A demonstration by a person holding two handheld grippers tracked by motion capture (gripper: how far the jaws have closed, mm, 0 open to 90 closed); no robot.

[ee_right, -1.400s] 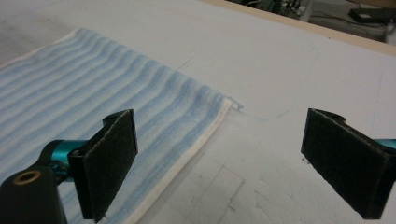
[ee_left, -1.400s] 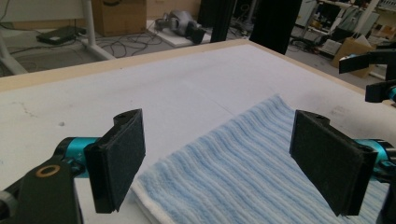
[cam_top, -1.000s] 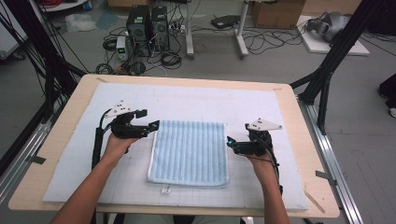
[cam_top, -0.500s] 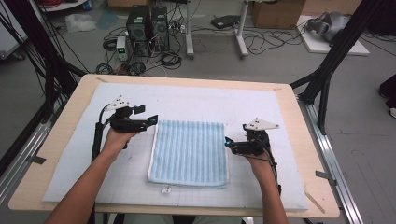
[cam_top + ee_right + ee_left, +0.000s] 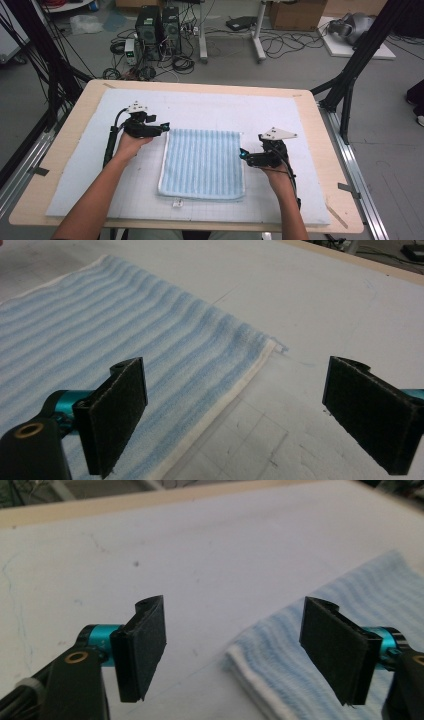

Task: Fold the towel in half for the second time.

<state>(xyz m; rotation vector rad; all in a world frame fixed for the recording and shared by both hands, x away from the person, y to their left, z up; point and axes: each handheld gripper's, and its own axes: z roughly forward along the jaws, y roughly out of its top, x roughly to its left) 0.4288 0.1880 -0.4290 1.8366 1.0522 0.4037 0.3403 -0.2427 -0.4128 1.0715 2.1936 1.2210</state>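
Left gripper (image 5: 162,128) and right gripper (image 5: 243,156), jaws apart, flank the towel's (image 5: 202,162) corners

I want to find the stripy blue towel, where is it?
In the high view the blue towel lies flat mid-table on the white mat, between the left gripper and right gripper.

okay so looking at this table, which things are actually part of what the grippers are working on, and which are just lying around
In the job:
- blue striped towel, flat on the white mat
- left gripper, at the towel's far left corner; its jaws have just been closing a little, nothing pinched yet
- right gripper, open at the towel's right edge

Lying about:
- small white tag near the towel's front edge
- computer towers and cables on the floor
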